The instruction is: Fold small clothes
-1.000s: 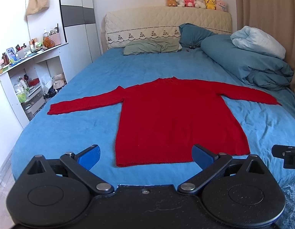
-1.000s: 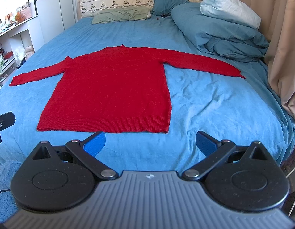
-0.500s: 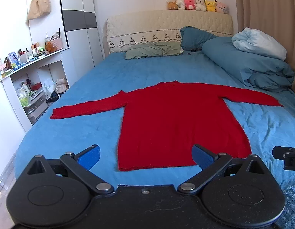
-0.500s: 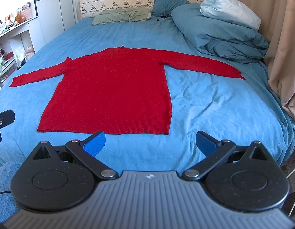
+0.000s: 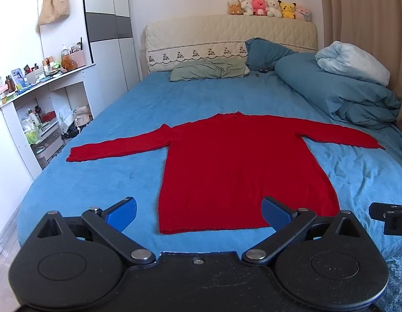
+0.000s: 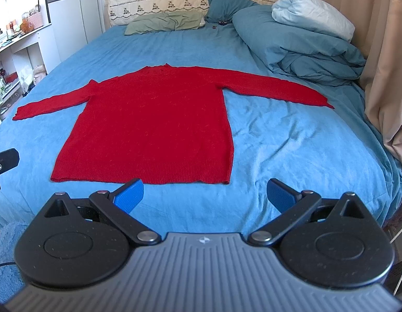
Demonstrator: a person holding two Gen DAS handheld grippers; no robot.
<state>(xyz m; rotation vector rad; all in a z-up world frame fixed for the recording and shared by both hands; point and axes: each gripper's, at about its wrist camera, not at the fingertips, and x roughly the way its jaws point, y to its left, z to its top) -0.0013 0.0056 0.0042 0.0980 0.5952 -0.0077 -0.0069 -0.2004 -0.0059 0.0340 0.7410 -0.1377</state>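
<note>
A red knitted sweater (image 5: 237, 166) (image 6: 154, 127) lies flat on the blue bed (image 5: 117, 140) (image 6: 292, 150), both sleeves spread sideways and its hem towards me. My left gripper (image 5: 198, 212) hovers open near the bed's foot, just short of the hem, blue pads wide apart with nothing between them. My right gripper (image 6: 204, 195) is also open and empty, in front of the hem's right part. Each gripper's edge shows in the other's view.
A bunched blue duvet (image 5: 338, 93) with a pale pillow fills the bed's right side by a curtain (image 6: 383, 59). Pillows (image 5: 208, 70) and a plush-toy-topped headboard stand at the far end. White cluttered shelves (image 5: 37, 119) line the left. A fluffy rug (image 6: 5, 254) lies below.
The left view has tilted up and shifted slightly, so the sweater sits lower and more rightward in it. The right gripper has barely moved. Both stay open.
</note>
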